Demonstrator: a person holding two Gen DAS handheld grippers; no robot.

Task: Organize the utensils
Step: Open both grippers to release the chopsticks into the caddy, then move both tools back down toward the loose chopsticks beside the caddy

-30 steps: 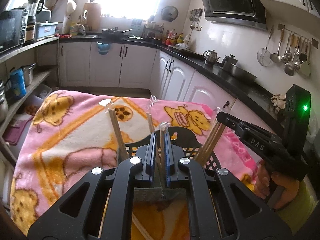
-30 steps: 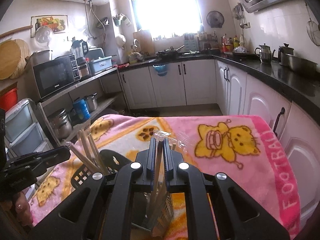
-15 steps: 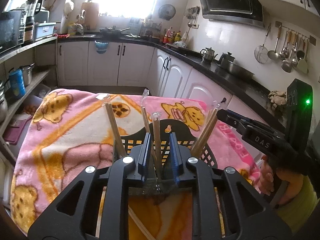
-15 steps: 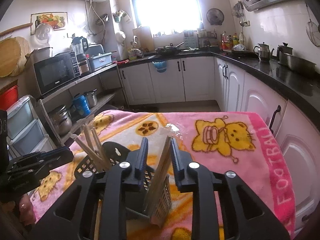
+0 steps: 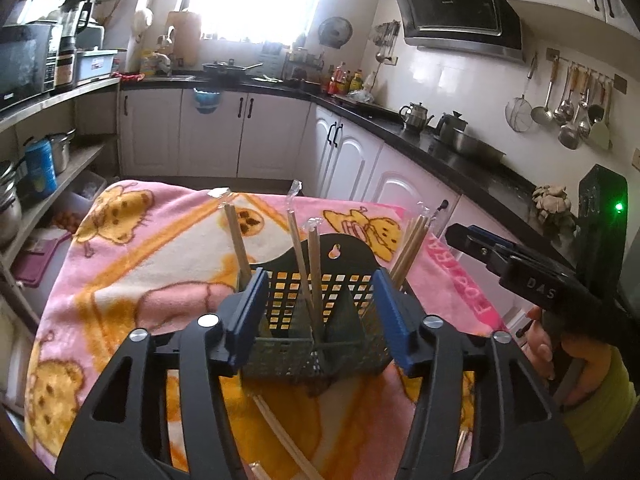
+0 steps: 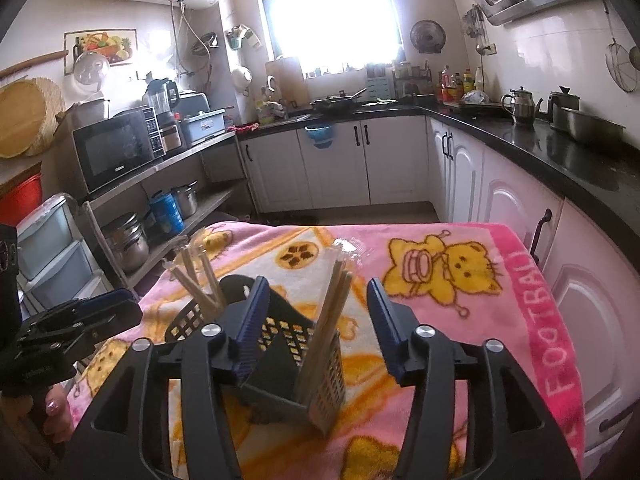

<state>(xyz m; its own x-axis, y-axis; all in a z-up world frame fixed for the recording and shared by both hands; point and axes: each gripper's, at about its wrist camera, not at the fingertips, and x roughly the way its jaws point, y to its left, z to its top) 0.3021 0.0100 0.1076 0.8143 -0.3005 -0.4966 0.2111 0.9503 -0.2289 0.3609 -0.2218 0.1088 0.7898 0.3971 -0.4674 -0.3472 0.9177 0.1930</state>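
Left wrist view: the black utensil basket (image 5: pixel 320 300) stands on the blanket-covered desk (image 5: pixel 132 280) straight ahead of the left claw (image 5: pixel 316 320), its wrapped chopsticks (image 5: pixel 314 276) rising near-upright between the blue pads, untouched. Those jaws are opening and grip nothing. The right claw (image 6: pixel 316 324) faces the basket's corner compartment, where a chopstick bundle (image 6: pixel 328 320) leans; its jaws are opening too, clear of the sticks. More loose chopsticks (image 5: pixel 280 436) lie on the blanket just under the left claw, the nearer one.
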